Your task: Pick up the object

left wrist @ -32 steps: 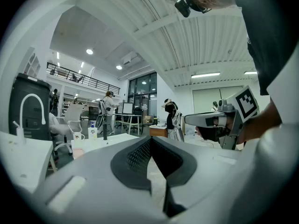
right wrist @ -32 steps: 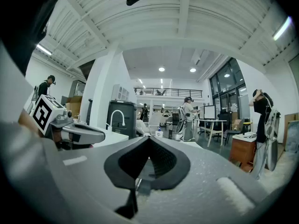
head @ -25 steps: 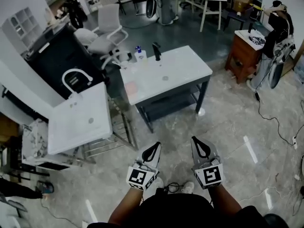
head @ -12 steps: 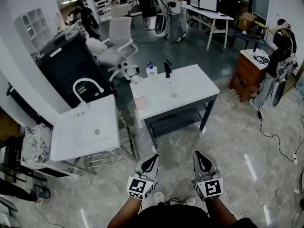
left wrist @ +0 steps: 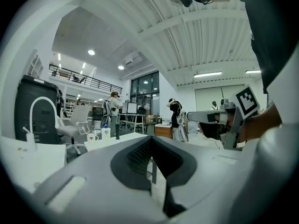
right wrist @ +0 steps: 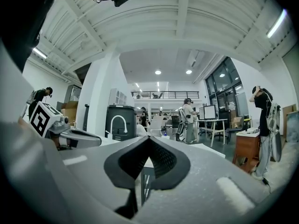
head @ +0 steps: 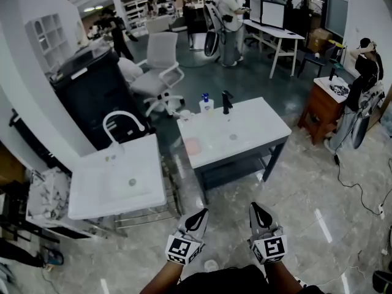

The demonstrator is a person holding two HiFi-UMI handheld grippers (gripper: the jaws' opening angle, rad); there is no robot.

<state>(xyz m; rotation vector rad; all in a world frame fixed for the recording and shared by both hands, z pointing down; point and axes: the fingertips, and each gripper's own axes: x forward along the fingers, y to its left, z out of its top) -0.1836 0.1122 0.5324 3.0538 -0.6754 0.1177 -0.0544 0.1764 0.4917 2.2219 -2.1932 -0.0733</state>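
Ahead stands a white table (head: 245, 136) bearing a blue-capped bottle (head: 206, 104), a black pump dispenser (head: 227, 101) and a flat pinkish thing (head: 193, 146). In the left gripper view a white mug (left wrist: 92, 136) stands beside the bottle (left wrist: 106, 132). My left gripper (head: 199, 213) and right gripper (head: 255, 207) are held side by side low over the floor, well short of the table. Both point level at it. Each has its jaws shut, tips meeting, with nothing between them (left wrist: 152, 138) (right wrist: 148, 136).
A white sink unit (head: 116, 179) with an arched tap (head: 122, 122) stands at the left, a black cabinet (head: 92, 94) behind it. A white office chair (head: 162, 66), a wooden cabinet (head: 321, 106), floor cables (head: 361, 176) and several people further back surround the table.
Table and sink have slid down and nearer in the head view as I walk forward. Both grippers keep their side-by-side pose and stay shut.
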